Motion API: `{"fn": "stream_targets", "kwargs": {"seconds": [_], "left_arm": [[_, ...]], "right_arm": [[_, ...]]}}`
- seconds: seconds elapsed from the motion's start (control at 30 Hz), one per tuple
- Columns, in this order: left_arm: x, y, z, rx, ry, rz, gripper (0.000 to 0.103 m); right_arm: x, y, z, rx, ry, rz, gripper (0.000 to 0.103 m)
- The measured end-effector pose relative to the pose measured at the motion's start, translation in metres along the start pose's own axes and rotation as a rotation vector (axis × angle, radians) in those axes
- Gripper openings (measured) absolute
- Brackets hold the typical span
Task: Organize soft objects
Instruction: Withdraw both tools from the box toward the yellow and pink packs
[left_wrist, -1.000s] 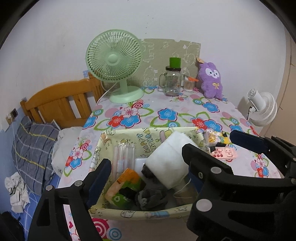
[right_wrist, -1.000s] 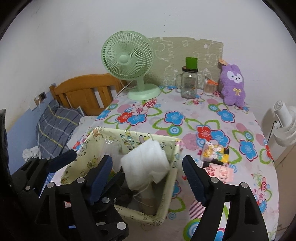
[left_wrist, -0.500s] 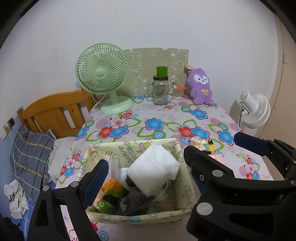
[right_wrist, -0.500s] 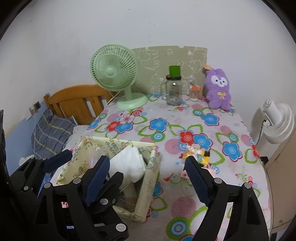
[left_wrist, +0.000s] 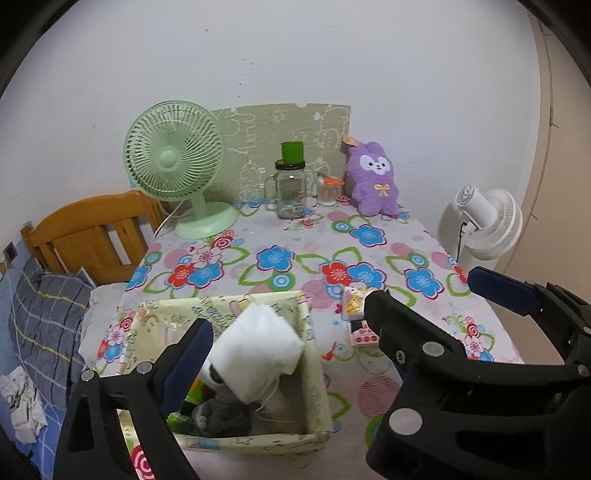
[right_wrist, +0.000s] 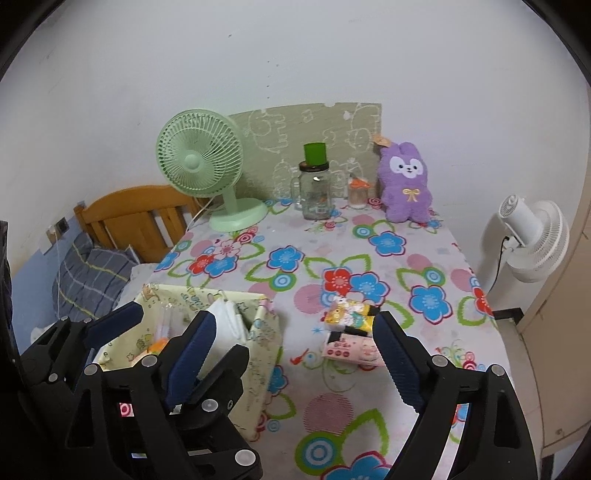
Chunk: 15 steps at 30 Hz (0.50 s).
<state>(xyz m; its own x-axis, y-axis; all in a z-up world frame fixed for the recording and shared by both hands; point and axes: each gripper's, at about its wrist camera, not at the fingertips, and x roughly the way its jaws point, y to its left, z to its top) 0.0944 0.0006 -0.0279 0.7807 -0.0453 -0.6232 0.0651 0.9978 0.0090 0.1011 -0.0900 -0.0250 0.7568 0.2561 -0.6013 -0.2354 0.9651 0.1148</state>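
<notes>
Both claws spread, empty; right gripper (right_wrist: 291, 354) nearer to small packets (right_wrist: 351, 334), lying just ahead between its fingers, right of fabric basket (right_wrist: 264, 354); left gripper (left_wrist: 284, 332) hovered over basket

A pale-yellow cartoon-print basket (left_wrist: 312, 334) sits on a tablecloth (left_wrist: 295, 236) patterned with blue, red and pink flowers; a purple plush (left_wrist: 375, 181) and mint-green fan (left_wrist: 173, 162) stand at its far edge.

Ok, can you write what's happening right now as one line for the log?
left hand-held gripper: open, empty | right hand-held gripper: open, empty | fabric basket: holds white cloth | purple plush: at table's far edge
</notes>
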Motion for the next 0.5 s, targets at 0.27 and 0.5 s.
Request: {"fn": "stream_targets", "kwargs": {"seconds": [0.27, 0.5], "left_arm": [[0.009, -0.023, 0.006, 0.011, -0.002, -0.013, 0.096], [0.025, -0.041, 0.012, 0.01, 0.021, -0.033, 0.096]], "right_arm": [[-0.003, -0.026, 0.001, 0.021, -0.011, -0.024, 0.089], [0.001, -0.048, 0.001, 0.047, -0.008, -0.043, 0.089]]}}
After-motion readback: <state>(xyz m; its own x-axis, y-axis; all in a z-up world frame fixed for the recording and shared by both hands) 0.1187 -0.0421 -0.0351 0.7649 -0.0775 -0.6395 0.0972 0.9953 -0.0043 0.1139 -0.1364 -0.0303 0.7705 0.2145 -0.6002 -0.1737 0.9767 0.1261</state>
